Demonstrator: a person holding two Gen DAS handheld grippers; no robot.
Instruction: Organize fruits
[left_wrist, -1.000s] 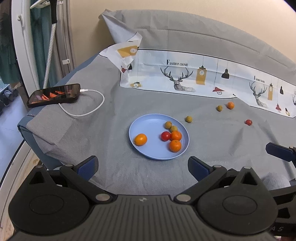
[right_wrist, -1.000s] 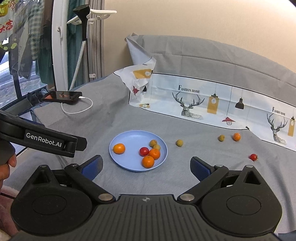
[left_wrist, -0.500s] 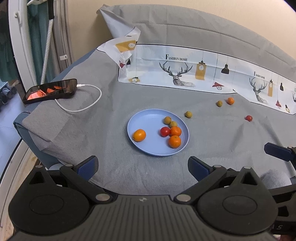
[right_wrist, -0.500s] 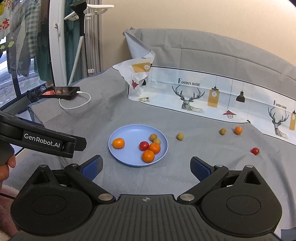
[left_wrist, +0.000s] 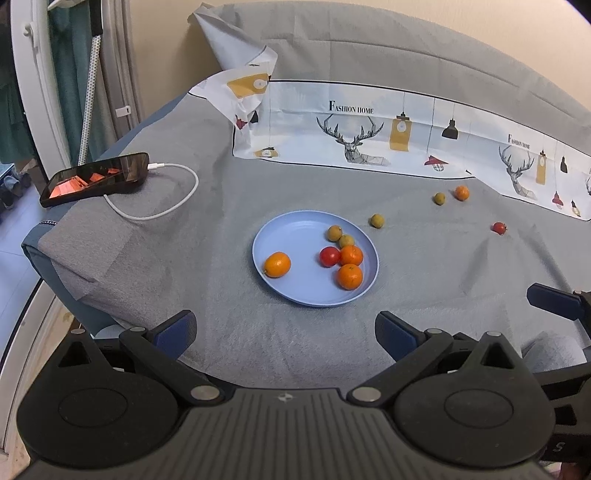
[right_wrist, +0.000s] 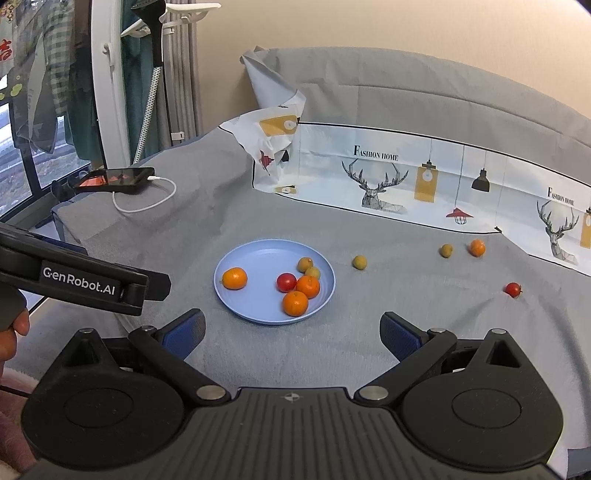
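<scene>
Hovering low over the near edge of the grey-covered counter (left_wrist: 424, 258), the left hand-held gripper (left_wrist: 286, 332) has its jaws spread wide with nothing between them. The right hand-held gripper (right_wrist: 291, 332) is likewise wide apart and empty. Ahead sits a blue plate (right_wrist: 255, 310) holding three oranges, a red tomato (right_wrist: 286, 281) and two small greenish fruits. Lying loose on the cloth beyond the plate are a greenish fruit (right_wrist: 359, 262), another green one (right_wrist: 446, 250) just beside a small orange (right_wrist: 477, 247), and a red fruit (right_wrist: 513, 289) farther right. A phone (left_wrist: 96, 179) lies at far left.
</scene>
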